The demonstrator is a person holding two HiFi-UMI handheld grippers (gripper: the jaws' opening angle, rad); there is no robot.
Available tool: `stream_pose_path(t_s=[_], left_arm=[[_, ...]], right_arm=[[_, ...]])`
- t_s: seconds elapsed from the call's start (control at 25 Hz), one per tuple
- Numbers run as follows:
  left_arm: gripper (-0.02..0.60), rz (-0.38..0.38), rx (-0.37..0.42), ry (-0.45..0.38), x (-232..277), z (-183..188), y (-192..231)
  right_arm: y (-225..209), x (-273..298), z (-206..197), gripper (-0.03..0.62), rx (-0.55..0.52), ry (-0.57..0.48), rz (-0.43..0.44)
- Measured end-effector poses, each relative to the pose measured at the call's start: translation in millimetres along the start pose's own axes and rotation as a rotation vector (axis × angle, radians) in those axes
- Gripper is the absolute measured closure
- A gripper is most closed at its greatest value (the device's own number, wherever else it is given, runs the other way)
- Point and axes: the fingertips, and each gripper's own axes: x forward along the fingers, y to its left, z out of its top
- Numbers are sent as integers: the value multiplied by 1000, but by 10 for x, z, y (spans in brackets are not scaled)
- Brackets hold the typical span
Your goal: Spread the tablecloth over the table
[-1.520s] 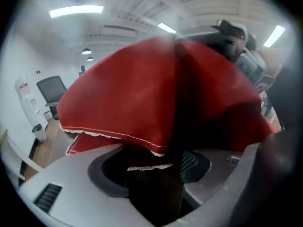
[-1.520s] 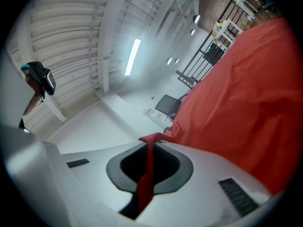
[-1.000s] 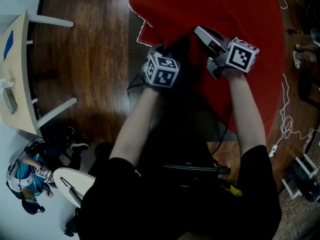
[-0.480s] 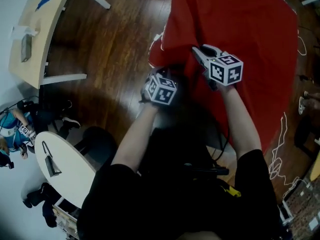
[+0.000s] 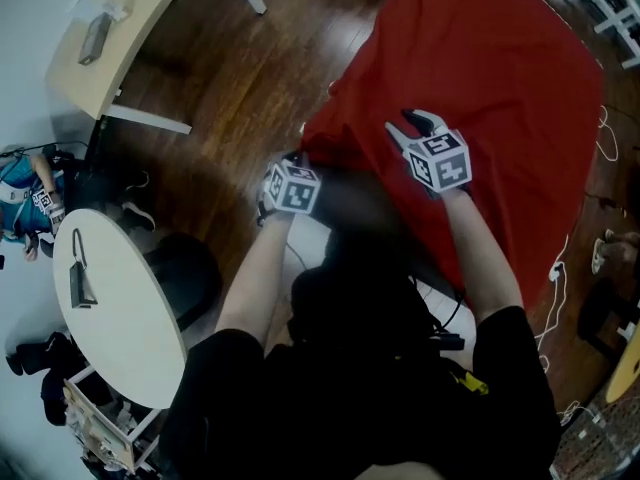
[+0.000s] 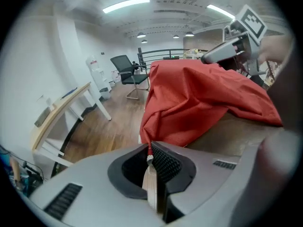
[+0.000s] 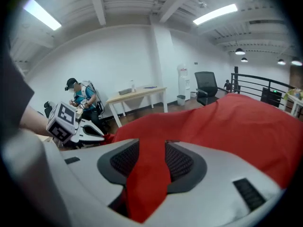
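The red tablecloth (image 5: 480, 88) lies rumpled over the table, whose bare brown top (image 6: 232, 136) shows at the near corner. My left gripper (image 5: 298, 160) is at the cloth's near left corner and is shut on its white-hemmed edge (image 6: 150, 151). My right gripper (image 5: 413, 125) rests further right on the cloth. Its jaws have just been opening. A red fold (image 7: 150, 174) still lies loosely in the gap between its pads (image 7: 179, 162). In the left gripper view the right gripper (image 6: 227, 48) hangs above the cloth's ridge.
A light wooden desk (image 5: 110, 58) and a round white table (image 5: 120, 308) stand to the left on the wood floor. A person (image 5: 20, 193) sits at the far left. White cables (image 5: 560, 278) trail on the floor at right. An office chair (image 6: 124, 70) stands behind.
The head view has swung round, so the cloth now sits at upper right. My left gripper has drawn away to the left of the right one, taking the cloth's edge along. The right gripper has rolled.
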Motion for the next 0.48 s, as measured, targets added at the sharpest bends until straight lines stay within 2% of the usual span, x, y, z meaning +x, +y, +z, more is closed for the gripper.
stream_pose_path(t_s=[0.12,0.28,0.32,0.48], left_arm=[[578,2,-58,4,-80,-310,168],[578,-15,-102,45,-103,-684,272],[578,-15,-106,49,-110,-733,324],[578,-26,-83,40,-241,-803,570]], right_arm=[[171,-234,-267,418,2,26,-40],[170,-706,-715,432,72,43,-99],[150,-784,-805,453,88,43,-117],[285,-832,-1109,453,124,70,-154]])
